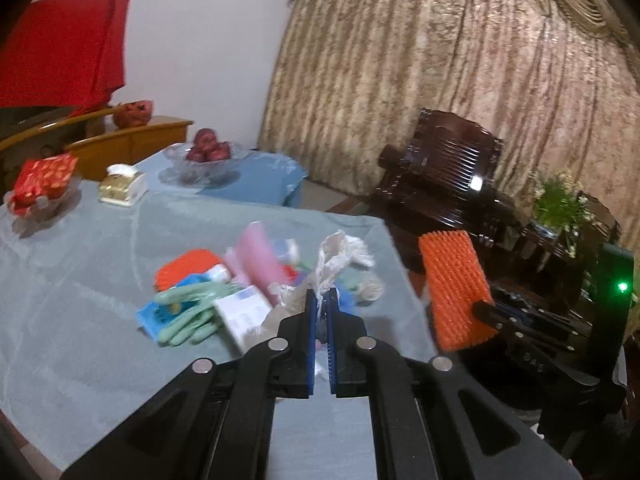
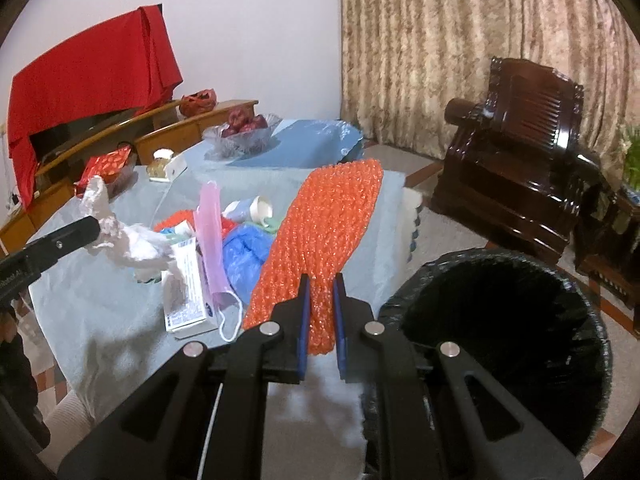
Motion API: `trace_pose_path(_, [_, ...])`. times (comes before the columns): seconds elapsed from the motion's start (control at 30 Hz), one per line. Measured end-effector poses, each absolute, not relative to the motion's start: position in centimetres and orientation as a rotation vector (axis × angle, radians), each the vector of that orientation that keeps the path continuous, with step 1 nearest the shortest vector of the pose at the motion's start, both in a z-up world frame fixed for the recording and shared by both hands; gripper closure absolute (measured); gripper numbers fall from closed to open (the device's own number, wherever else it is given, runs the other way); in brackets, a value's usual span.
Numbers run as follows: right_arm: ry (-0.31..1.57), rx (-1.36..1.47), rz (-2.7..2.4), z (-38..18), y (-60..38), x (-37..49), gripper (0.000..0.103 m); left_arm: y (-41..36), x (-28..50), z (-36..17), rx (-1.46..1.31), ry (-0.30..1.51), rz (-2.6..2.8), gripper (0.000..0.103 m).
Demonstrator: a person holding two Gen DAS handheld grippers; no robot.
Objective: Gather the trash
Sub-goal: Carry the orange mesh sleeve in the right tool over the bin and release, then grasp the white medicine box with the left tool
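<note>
A table covered with a pale green-grey cloth (image 2: 100,300) is filling the left part of both views, and beside its near right corner a round bin lined with a black bag (image 2: 592,344) is standing open on the floor. The trash is lying in a pile in the middle of the cloth.

The right gripper (image 2: 320,292) is holding a long strip of orange bubble wrap (image 2: 332,220) between its almost closed jaws. The strip is standing up and leaning away over the table edge, just left of the bin.

The left gripper (image 1: 321,304) is pinching a crumpled clear plastic bag (image 1: 336,252), with only a thin gap between the blue pads. The bag is rising above the pile.

Still lying in the pile are a blue plastic bag (image 2: 244,252), a pink face mask (image 2: 212,240) with its white loop hanging toward the viewer, a white carton box (image 2: 188,288), a pair of pale green rubber gloves (image 1: 188,312) and a tipped paper cup (image 2: 256,208).

Farther back on the table are sitting a glass bowl of red apples (image 1: 208,156), a tissue box (image 1: 122,188) and a red packet (image 1: 42,176). A dark wooden armchair (image 2: 516,152) is standing before the beige curtain (image 2: 460,40).
</note>
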State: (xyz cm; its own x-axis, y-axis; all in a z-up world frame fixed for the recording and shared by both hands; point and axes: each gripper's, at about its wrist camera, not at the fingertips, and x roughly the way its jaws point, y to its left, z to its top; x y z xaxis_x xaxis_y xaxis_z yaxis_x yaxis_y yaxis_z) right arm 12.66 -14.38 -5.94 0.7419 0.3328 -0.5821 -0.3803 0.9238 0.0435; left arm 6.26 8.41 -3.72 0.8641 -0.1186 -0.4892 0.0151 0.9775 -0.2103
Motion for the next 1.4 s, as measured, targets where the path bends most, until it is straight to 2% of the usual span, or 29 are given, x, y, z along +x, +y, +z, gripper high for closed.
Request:
trace_pose_path(0.53, [0.612,-0.018,0.17,-5.3,-24.8,11.6,0.093,-5.1,12.4,-3.8,-0.138,0.54,-0.362,0.098])
trace_pose_path(0.93, [0.705,0.028,-0.033,-9.7,-33.4,11.5,0.093,-15.2,15.3,-6.2,-0.117,0.609,-0.567,0.098])
trace_pose_path(1.1, [0.739,0.041,-0.073,-11.4,-34.7,11.4,0.088,-16.5,15.7,-7.4,-0.097,0.645,-0.583,0.095])
trace_pose_path(1.23, [0.744,0.044,-0.089,-11.9,-34.9,11.1,0.073,-15.4,15.3,-7.7,-0.098,0.651,-0.556,0.073])
trace_pose_path(1.27, [0.742,0.044,-0.09,-11.8,-34.7,11.0,0.061,-15.2,15.3,-7.7,-0.096,0.649,-0.547,0.071])
trace_pose_path(1.3, [0.732,0.042,-0.095,-11.7,-34.5,10.9,0.043,-14.9,15.2,-7.7,-0.093,0.646,-0.535,0.063])
trace_pose_path(1.33, [0.72,0.041,-0.098,-11.5,-34.3,10.9,0.035,-14.4,15.0,-7.6,-0.089,0.64,-0.517,0.054])
trace_pose_path(1.37, [0.697,0.038,-0.101,-11.2,-34.0,10.7,0.023,-13.8,14.8,-7.5,-0.087,0.63,-0.497,0.051])
trace_pose_path(1.4, [0.683,0.036,-0.099,-11.1,-33.7,10.5,0.016,-13.3,14.6,-7.5,-0.083,0.622,-0.475,0.045])
